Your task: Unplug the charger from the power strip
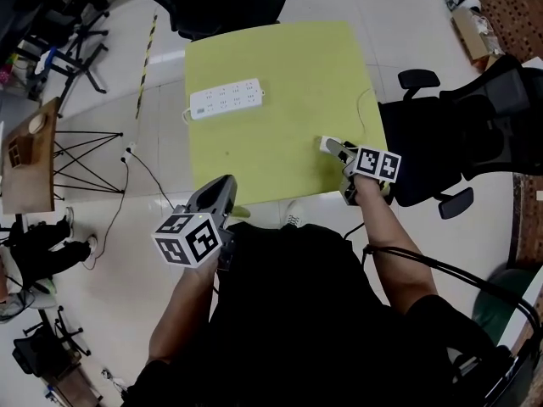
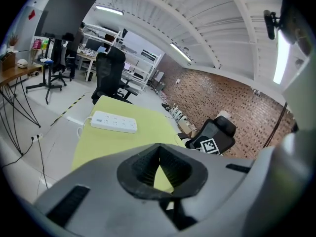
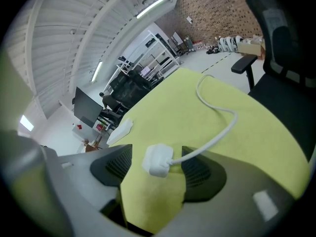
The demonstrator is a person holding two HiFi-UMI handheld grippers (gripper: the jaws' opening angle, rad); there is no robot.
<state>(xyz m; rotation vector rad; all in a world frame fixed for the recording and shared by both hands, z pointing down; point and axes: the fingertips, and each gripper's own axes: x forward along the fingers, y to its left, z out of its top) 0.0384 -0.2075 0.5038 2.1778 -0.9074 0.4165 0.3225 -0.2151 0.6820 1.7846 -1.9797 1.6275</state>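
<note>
Here's the right gripper (image 3: 157, 174) at the near right corner of the square yellow-green tabletop (image 1: 280, 75), jaws spread wide. The small white plastic charger block (image 3: 159, 160) lies on the tabletop between them, and neither pad presses on it. It is out of the strip. Its thin white cable (image 3: 217, 132) snakes away across the right side of the tabletop towards the far right edge. The long white multi-socket power strip (image 1: 226, 98) sits well apart, close to the far left corner, lying roughly along the far edge, with its own lead dropping off the left edge. The left gripper (image 1: 222, 195) hangs at the near edge by the near left corner. Its dark ribbed pads (image 2: 143, 166) are pressed together at the tips with nothing between them. A black mesh office chair (image 1: 475, 125) stands just off the right edge.
</note>
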